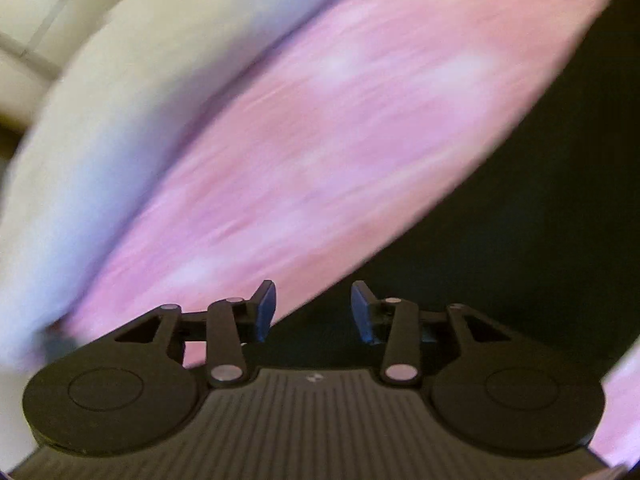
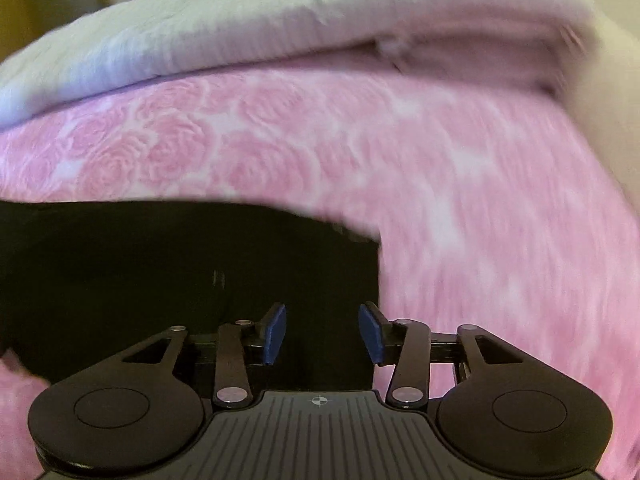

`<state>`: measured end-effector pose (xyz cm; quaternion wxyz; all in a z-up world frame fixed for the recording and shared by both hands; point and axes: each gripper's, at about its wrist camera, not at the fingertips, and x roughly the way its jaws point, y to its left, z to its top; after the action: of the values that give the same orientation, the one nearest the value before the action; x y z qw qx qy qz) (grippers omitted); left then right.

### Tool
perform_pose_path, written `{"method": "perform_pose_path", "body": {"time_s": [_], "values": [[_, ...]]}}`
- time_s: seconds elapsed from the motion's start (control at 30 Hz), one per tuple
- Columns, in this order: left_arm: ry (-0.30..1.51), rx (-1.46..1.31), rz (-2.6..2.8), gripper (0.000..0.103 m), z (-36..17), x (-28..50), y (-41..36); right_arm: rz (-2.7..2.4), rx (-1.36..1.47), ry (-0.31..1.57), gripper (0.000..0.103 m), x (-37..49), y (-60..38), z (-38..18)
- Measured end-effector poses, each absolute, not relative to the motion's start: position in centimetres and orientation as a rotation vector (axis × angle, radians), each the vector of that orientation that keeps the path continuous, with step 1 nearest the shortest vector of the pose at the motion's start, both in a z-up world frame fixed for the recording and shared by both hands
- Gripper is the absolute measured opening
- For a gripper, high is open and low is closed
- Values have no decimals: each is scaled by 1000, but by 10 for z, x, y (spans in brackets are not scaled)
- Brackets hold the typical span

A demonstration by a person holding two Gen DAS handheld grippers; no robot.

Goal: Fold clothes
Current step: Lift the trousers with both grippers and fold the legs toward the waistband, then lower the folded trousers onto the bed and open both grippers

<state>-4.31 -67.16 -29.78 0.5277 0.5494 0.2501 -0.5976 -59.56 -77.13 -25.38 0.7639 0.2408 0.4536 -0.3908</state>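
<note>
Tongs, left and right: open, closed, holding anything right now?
Left tongs: open, nothing between the blue pads, black garment ahead.
Right tongs: open, empty, above the black garment on the pink rose-print cover.

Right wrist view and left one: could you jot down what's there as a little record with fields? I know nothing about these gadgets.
Surface: pink rose-print bedspread
Clothing: black garment, lying on the bedspread
Behind: white folded blanket at the far edge of the bedspread
Left tool: open, holding nothing, over the garment's edge
Right tool: open, holding nothing, above the garment
Image quality: left view heavily blurred; right view blurred on its right side
</note>
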Motion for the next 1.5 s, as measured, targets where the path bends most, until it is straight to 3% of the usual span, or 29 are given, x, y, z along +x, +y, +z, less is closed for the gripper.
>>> {"method": "perform_pose_path", "body": {"time_s": [0.23,0.33,0.47,0.53,0.63,0.83,1.03,1.33,1.5], "values": [[689,1226,-1693,40,-338,-167,-735,-945,854,809,47,-641,-767,-283],[721,1225,-1692,39,-361,-189,-760,-867,849,864,47,-648,-776,-293],[731,1229,-1638,52,-375,-196,-781,-791,793,910,59,-661,-787,-301],[738,1241,-1618,51,-370,-198,-785,-801,790,890,59,-662,-787,-298],[701,1249,-1575,40,-357,-197,-782,-852,758,824,59,-662,-776,-282],[709,1209,-1466,38,-315,-156,-746,-826,711,886,59,-656,-759,-273],[759,1243,-1291,40,-292,-95,-660,-824,639,846,59,-642,-748,-250],[817,1262,-1094,43,-282,8,-521,-614,481,899,59,-536,-685,-239],[781,1192,-1098,45,-276,90,-484,-510,393,931,59,-466,-643,-235]]}}
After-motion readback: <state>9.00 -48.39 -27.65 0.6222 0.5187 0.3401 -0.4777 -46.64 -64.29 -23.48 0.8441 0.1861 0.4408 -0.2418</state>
